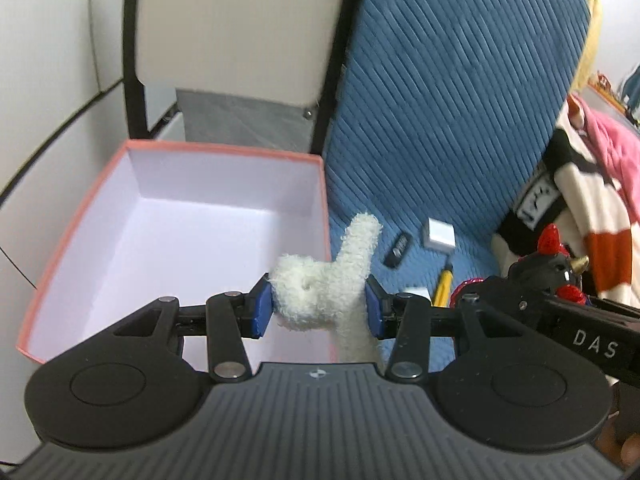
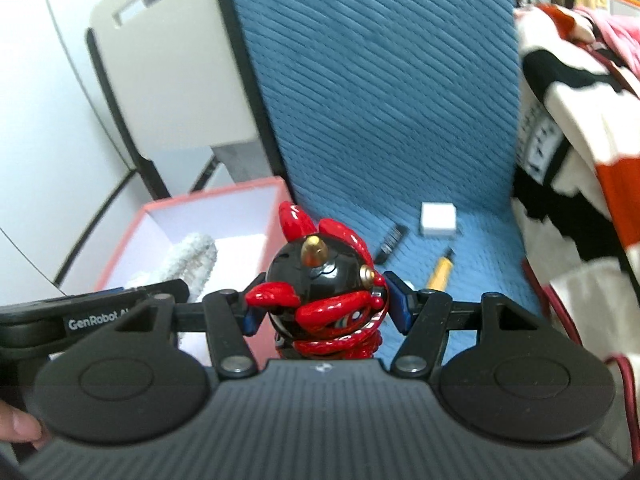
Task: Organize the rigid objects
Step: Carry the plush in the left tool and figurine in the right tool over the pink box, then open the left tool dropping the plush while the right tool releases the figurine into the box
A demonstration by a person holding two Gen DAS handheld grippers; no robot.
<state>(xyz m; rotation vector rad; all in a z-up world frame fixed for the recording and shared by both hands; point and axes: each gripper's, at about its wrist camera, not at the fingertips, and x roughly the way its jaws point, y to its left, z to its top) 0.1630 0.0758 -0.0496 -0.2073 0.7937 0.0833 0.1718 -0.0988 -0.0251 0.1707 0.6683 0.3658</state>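
Holding two things above the pink-rimmed cardboard box with the white inside (image 1: 96,216), I have my left tool (image 1: 319,307) clenched on a fluffy white plush figure (image 1: 320,280), just over the box's near right corner. It is soft and light, I judge; the pads sink into its body, so a grip across the thick middle is safest. My right tool (image 2: 323,307) grasps a glossy black-and-red horned toy figure (image 2: 320,276) just right of the box; hard and probably slippery, best pinched across its round head. Beyond the box, on the blue ribbed cushion (image 1: 460,100), lie a small white cube (image 1: 439,233), a black stick (image 1: 399,249) and a yellow pen (image 1: 443,286).
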